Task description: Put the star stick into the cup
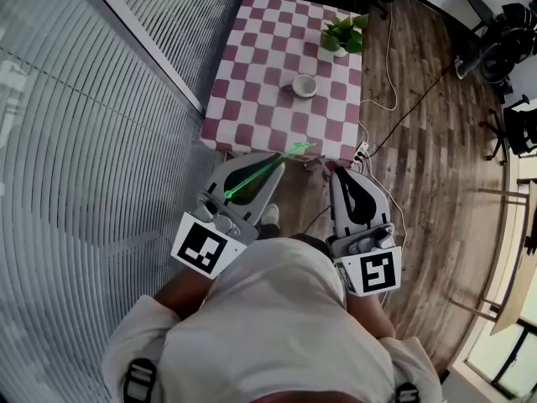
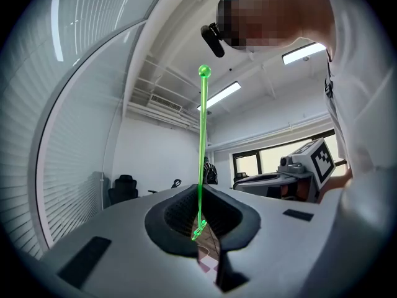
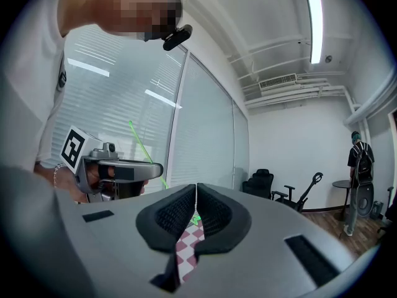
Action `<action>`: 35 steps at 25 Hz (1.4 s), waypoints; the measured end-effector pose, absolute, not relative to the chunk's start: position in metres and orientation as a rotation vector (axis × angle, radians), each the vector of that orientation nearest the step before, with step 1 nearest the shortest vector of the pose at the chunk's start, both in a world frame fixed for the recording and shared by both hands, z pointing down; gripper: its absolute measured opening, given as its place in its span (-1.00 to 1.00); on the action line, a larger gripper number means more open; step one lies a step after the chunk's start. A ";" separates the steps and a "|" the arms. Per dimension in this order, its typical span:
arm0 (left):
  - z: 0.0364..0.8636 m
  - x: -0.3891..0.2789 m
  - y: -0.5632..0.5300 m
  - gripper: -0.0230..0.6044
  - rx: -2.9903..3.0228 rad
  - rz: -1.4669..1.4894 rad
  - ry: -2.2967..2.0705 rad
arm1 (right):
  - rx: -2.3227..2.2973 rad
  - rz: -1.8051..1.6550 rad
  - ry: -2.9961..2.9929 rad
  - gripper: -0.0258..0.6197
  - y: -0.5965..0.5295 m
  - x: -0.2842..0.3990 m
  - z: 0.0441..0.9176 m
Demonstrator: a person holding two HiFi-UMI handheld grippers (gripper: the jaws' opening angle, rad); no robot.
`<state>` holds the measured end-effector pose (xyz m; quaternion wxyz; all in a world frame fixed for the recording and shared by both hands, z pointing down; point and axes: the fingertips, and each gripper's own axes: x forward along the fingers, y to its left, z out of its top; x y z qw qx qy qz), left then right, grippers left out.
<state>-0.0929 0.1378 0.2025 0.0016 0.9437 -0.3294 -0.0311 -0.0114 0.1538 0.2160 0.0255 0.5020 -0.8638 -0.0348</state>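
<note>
My left gripper point(image 1: 277, 161) is shut on the thin green star stick point(image 1: 262, 171), which lies along its jaws. The stick's star end pokes out past the tips towards the table's near edge. In the left gripper view the star stick point(image 2: 202, 141) rises from the closed jaws of the left gripper point(image 2: 200, 225) to a small ball tip. The right gripper point(image 1: 340, 175) is shut with nothing in it, and its right gripper view shows the right gripper point(image 3: 196, 194) with its pads together. A small pale cup point(image 1: 304, 85) stands on the checkered table point(image 1: 252, 107) ahead, apart from both grippers.
A potted green plant point(image 1: 342, 34) stands at the table's far right corner. A glass wall with blinds point(image 1: 92, 141) runs along the left. Cables point(image 1: 386, 99) trail on the wooden floor right of the table. Office chairs point(image 1: 503, 32) stand far right.
</note>
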 end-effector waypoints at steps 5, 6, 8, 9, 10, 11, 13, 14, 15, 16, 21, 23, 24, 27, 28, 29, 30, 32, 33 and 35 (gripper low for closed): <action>0.207 -0.105 0.120 -0.79 2.957 -0.105 -1.013 | 1.612 -0.050 -2.665 -0.82 0.135 -0.027 0.214; 0.207 -0.107 0.119 -0.79 2.956 -0.108 -1.013 | 1.615 -0.048 -2.658 -0.82 0.134 -0.027 0.216; 0.207 -0.110 0.116 -0.79 2.955 -0.112 -1.016 | 1.615 -0.056 -2.645 -0.82 0.131 -0.027 0.218; 0.208 -0.112 0.115 -0.79 2.954 -0.110 -1.020 | 1.606 -0.071 -2.638 -0.82 0.130 -0.026 0.221; 0.210 -0.113 0.114 -0.79 2.953 -0.105 -1.023 | 1.593 -0.088 -2.631 -0.82 0.129 -0.025 0.224; 0.212 -0.114 0.112 -0.79 2.950 -0.100 -1.025 | 1.585 -0.100 -2.625 -0.82 0.128 -0.024 0.227; 0.215 -0.114 0.108 -0.79 2.942 -0.098 -1.026 | 1.587 -0.101 -2.622 -0.82 0.124 -0.021 0.229; 0.215 -0.113 0.105 -0.79 2.939 -0.103 -1.026 | 1.591 -0.096 -2.620 -0.82 0.121 -0.020 0.230; 0.215 -0.112 0.103 -0.79 2.938 -0.106 -1.026 | 1.595 -0.092 -2.617 -0.82 0.118 -0.017 0.231; 0.214 -0.111 0.101 -0.79 2.938 -0.106 -1.026 | 1.599 -0.089 -2.615 -0.82 0.114 -0.015 0.231; 0.214 -0.106 0.085 -0.79 2.938 -0.090 -1.041 | 1.602 -0.083 -2.618 -0.82 0.095 -0.002 0.234; 0.215 -0.101 0.075 -0.79 2.934 -0.097 -1.052 | 1.597 -0.082 -2.626 -0.82 0.085 0.003 0.235; 0.215 -0.097 0.069 -0.79 2.933 -0.099 -1.055 | 1.594 -0.082 -2.629 -0.82 0.080 0.006 0.236; 0.216 -0.085 0.053 -0.79 2.935 -0.093 -1.056 | 1.586 -0.083 -2.636 -0.82 0.062 0.015 0.236; 0.217 -0.081 0.047 -0.79 2.934 -0.091 -1.057 | 1.583 -0.084 -2.639 -0.82 0.056 0.018 0.237; 0.217 -0.078 0.041 -0.79 2.933 -0.091 -1.060 | 1.578 -0.085 -2.642 -0.82 0.049 0.021 0.237; 0.217 -0.074 0.034 -0.79 2.932 -0.092 -1.064 | 1.573 -0.087 -2.645 -0.82 0.042 0.024 0.238; 0.217 -0.068 0.020 -0.79 2.932 -0.090 -1.071 | 1.565 -0.087 -2.653 -0.82 0.028 0.030 0.238; 0.217 -0.064 0.013 -0.79 2.933 -0.087 -1.073 | 1.562 -0.086 -2.657 -0.82 0.021 0.033 0.238; 0.217 -0.057 0.001 -0.79 2.932 -0.082 -1.077 | 1.557 -0.088 -2.663 -0.82 0.007 0.039 0.238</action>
